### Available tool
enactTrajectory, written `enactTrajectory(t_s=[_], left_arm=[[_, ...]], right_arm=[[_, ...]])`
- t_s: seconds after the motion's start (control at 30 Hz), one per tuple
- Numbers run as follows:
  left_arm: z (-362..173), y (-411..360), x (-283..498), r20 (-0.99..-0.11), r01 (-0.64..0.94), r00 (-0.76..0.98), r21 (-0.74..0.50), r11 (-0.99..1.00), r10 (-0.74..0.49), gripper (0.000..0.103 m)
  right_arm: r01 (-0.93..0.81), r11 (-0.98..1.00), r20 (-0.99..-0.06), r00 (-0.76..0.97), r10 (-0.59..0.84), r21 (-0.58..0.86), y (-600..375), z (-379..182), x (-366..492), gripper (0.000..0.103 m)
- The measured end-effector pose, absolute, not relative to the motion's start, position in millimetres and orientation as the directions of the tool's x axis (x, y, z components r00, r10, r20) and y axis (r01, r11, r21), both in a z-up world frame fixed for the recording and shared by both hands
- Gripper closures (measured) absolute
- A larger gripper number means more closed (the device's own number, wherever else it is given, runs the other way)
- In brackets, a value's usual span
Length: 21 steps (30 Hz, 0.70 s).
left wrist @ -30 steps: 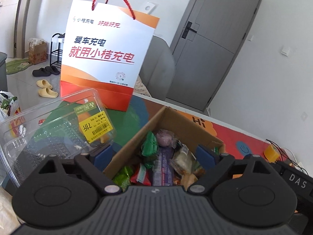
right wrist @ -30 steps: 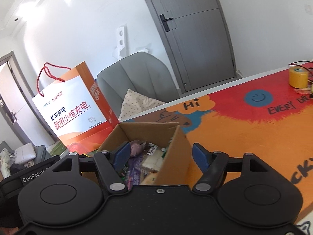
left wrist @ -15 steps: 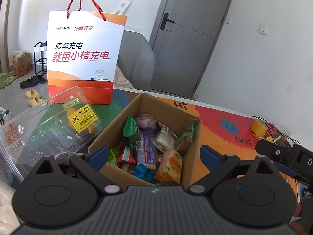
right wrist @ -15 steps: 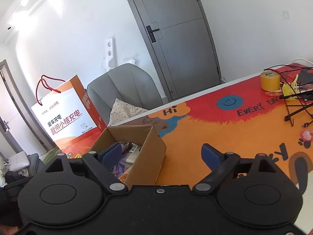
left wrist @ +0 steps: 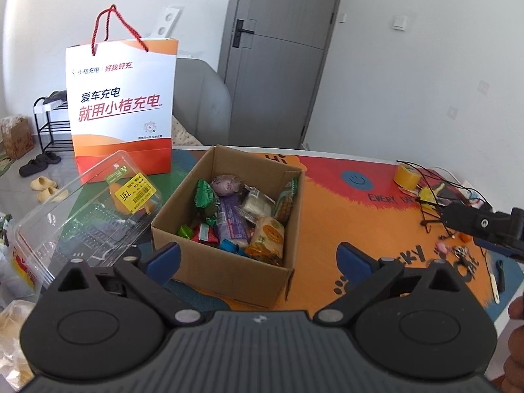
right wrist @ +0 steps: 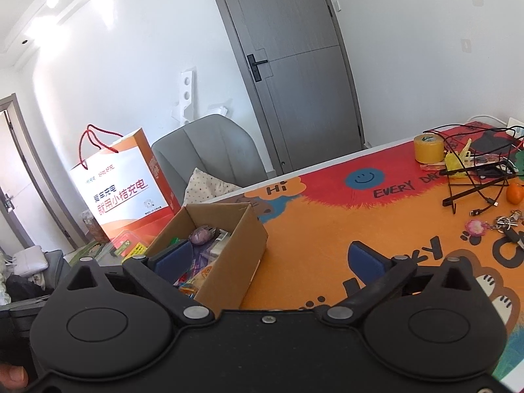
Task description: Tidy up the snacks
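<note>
Sitting between left claw (left wrist: 258, 258) pads: snack box (left wrist: 229, 222)

Bright daylight, sharp, fisheye-warped edges

Matt brown cardboard box (left wrist: 226, 262) holds glossy foil and plastic snack wrappers (left wrist: 235, 219); the clear plastic clamshell (left wrist: 82, 216) (shiny, ribbed) sits beside a smooth paper bag (left wrist: 121, 104).

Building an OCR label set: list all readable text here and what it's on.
"爱车充电" and "就用小桔充电": paper bag.
"小桔充电 好找好充": bag top.
"7折": yellow sticker on clear plastic box.
"Hi", "EVERY": table mat.
Snack wrappers in cardboard box, barcode: too small.
</note>
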<state>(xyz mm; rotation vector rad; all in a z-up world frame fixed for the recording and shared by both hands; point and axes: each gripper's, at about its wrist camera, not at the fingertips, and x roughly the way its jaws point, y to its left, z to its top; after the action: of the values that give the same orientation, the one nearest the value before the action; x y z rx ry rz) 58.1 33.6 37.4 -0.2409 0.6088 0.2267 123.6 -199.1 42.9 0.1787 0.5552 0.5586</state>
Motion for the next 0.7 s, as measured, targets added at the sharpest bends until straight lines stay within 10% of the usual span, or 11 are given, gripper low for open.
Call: enactTrajectory(t_s=[0.7], left_arm=[[64,30,6,-0.541,-0.168,0.833,-0.054,0.984,0.113,0.001]], right_arm=[[-0.407,0.895,-0.439,0.78,0.445,0.184,-236,67,70,0.0]])
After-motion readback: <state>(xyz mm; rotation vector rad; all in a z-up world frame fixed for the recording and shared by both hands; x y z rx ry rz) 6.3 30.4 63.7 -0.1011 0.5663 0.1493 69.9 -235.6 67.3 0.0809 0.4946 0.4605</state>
